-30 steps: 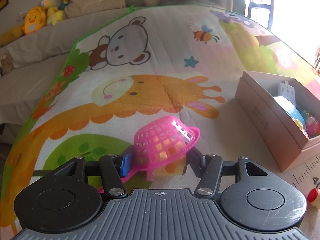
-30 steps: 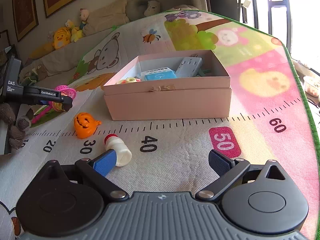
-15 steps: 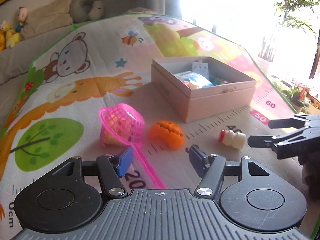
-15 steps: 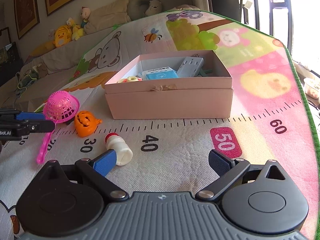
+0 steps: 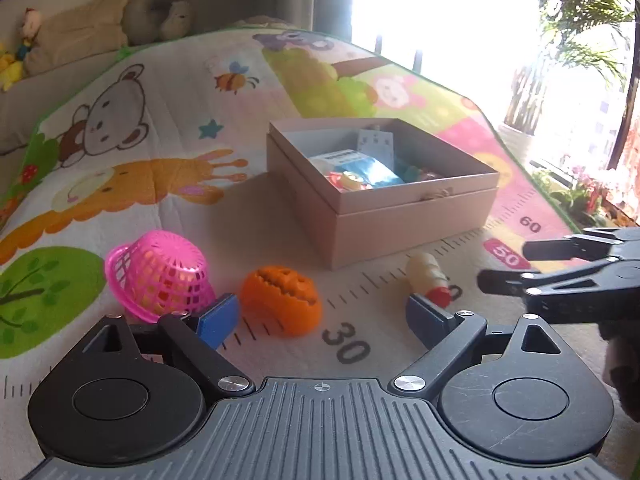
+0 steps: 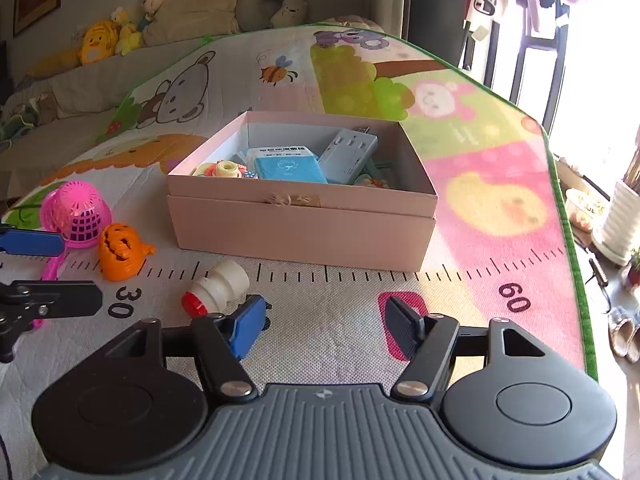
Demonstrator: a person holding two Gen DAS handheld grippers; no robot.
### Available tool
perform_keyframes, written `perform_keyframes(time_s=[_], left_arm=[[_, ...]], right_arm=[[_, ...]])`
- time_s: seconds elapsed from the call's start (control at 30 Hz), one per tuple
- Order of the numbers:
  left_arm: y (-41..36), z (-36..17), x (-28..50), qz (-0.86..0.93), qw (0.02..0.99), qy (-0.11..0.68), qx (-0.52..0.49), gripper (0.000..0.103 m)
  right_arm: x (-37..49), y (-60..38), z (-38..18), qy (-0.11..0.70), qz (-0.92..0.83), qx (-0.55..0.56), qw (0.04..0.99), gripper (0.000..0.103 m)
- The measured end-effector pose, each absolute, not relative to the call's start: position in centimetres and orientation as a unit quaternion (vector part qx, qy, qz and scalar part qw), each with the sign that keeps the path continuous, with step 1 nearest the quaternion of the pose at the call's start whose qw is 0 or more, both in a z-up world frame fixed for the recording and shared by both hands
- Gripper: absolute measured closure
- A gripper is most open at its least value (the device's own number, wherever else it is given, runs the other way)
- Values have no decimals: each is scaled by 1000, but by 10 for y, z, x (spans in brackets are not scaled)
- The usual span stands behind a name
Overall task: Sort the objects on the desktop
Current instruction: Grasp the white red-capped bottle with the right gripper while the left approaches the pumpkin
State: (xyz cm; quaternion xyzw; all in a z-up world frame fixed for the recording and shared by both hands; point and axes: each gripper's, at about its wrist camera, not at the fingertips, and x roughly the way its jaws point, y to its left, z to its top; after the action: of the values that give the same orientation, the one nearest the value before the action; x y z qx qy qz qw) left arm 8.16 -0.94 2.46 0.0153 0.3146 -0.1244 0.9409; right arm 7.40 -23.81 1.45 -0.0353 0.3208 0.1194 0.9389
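Observation:
An orange pumpkin toy (image 5: pixel 282 300) (image 6: pixel 120 252) lies on the play mat just ahead of my left gripper (image 5: pixel 324 318). That gripper's jaws are opening, with the pumpkin in front of the gap and untouched. The pink mesh basket (image 5: pixel 156 276) (image 6: pixel 76 212) lies tipped on the mat to the pumpkin's left. A small white bottle with a red cap (image 5: pixel 428 278) (image 6: pixel 218 286) lies just left of my right gripper (image 6: pixel 325 326), whose jaws are closing on nothing. The pink open box (image 5: pixel 380 196) (image 6: pixel 304 232) holds several items.
The mat (image 6: pixel 492 208) has a printed ruler strip and a green edge at the right. Each gripper shows in the other's view: the right gripper (image 5: pixel 508 265), the left gripper (image 6: pixel 78 272). Plush toys (image 6: pixel 100 40) and cushions line the back. Plant pots (image 6: pixel 624 224) stand past the mat's right edge.
My left gripper let go of the pink basket, which now lies on the mat, swung right toward the pumpkin and widened its jaws. The right gripper's jaws narrowed.

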Motion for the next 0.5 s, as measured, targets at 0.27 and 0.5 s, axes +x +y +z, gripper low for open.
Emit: perform_keyframes(time_s=[0.27,0.5], left_arm=[[-4,8,131,-86,931,355,17,28],[-17,10,92,-106,928,356,25,43]], right_arm=[[55,-247,8,327,160,-24,931,26],[56,-248,34,299,182,-76,934,23]])
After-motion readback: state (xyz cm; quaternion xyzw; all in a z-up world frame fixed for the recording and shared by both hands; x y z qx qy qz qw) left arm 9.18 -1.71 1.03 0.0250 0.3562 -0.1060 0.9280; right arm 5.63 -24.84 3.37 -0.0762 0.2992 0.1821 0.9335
